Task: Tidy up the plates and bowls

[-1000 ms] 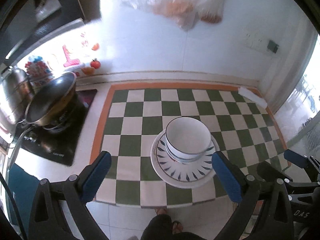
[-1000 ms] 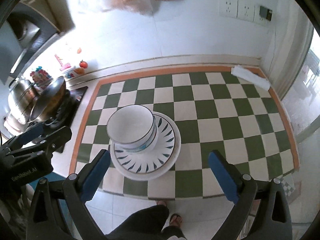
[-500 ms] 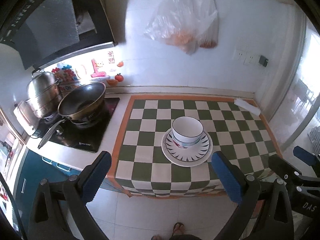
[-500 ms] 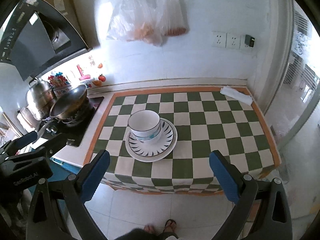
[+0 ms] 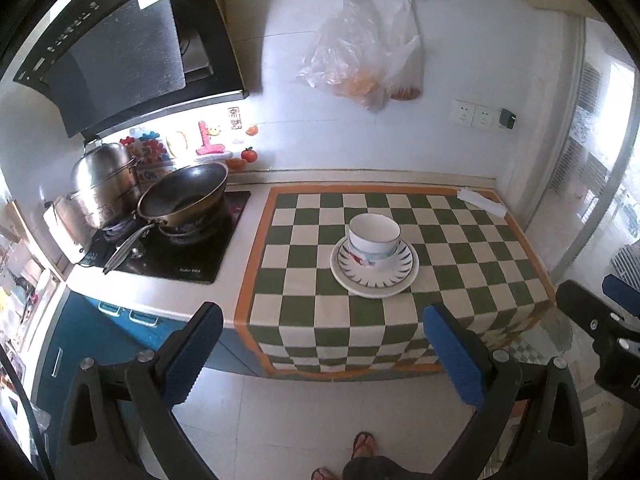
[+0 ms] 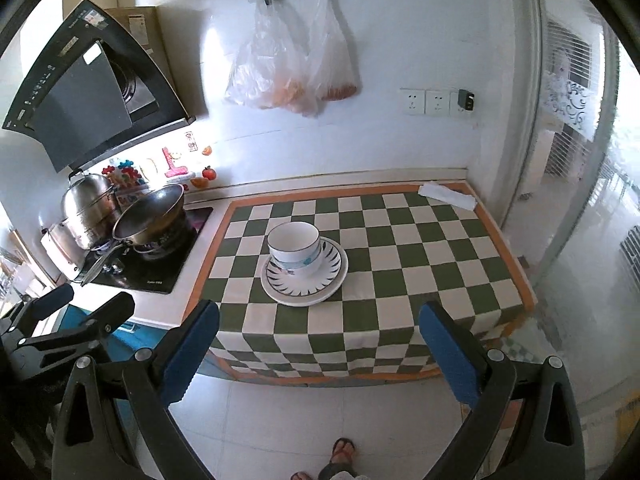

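Note:
A white bowl with a dark rim stands on stacked plates, the top one with dark leaf marks, on the green checked cloth. The same bowl and plates show in the right wrist view. My left gripper is open and empty, held back in front of the counter above the floor. My right gripper is open and empty, also well back from the counter. Each gripper shows at the edge of the other's view.
A wok and a steel pot stand on the stove at the left. A folded white cloth lies at the far right corner. Plastic bags hang on the wall. The person's feet are on the tiled floor.
Both grippers have pulled back and up from close over the bowl and plates to well in front of the counter. The bowl and plates have stayed in place.

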Demonstrator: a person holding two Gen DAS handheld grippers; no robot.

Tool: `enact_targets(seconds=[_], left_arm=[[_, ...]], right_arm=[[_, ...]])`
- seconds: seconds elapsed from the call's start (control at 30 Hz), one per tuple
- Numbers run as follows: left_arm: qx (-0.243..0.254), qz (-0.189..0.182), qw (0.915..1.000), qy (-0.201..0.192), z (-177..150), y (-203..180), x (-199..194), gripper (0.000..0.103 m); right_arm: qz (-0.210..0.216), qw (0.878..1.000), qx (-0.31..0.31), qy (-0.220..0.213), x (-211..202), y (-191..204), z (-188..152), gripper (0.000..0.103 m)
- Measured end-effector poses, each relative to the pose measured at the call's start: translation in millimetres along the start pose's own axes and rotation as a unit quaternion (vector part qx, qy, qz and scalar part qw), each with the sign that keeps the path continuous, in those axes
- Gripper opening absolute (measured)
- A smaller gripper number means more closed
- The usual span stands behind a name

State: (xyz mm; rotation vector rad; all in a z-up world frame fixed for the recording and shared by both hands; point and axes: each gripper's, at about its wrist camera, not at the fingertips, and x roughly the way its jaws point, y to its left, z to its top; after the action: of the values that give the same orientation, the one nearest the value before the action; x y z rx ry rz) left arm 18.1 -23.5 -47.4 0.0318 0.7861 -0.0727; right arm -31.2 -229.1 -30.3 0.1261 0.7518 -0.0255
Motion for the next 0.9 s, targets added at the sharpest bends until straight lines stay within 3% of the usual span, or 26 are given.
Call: enact_targets(seconds=[0.43, 0.9], left_arm=[[0.001, 0.004, 0.9999, -0.016, -31.9, 24.4, -49.3, 0.103], [-0.002, 0.0, 0.9998, -0.018, -43.1, 29.6, -59.6, 0.103]], right_arm=[[-0.008, 1.0, -0.003, -0.012, -57.8, 28.2, -43.8, 0.102], [-0.016, 1.0, -0.01, -0.021, -77.8, 37.4, -53.3, 0.102]])
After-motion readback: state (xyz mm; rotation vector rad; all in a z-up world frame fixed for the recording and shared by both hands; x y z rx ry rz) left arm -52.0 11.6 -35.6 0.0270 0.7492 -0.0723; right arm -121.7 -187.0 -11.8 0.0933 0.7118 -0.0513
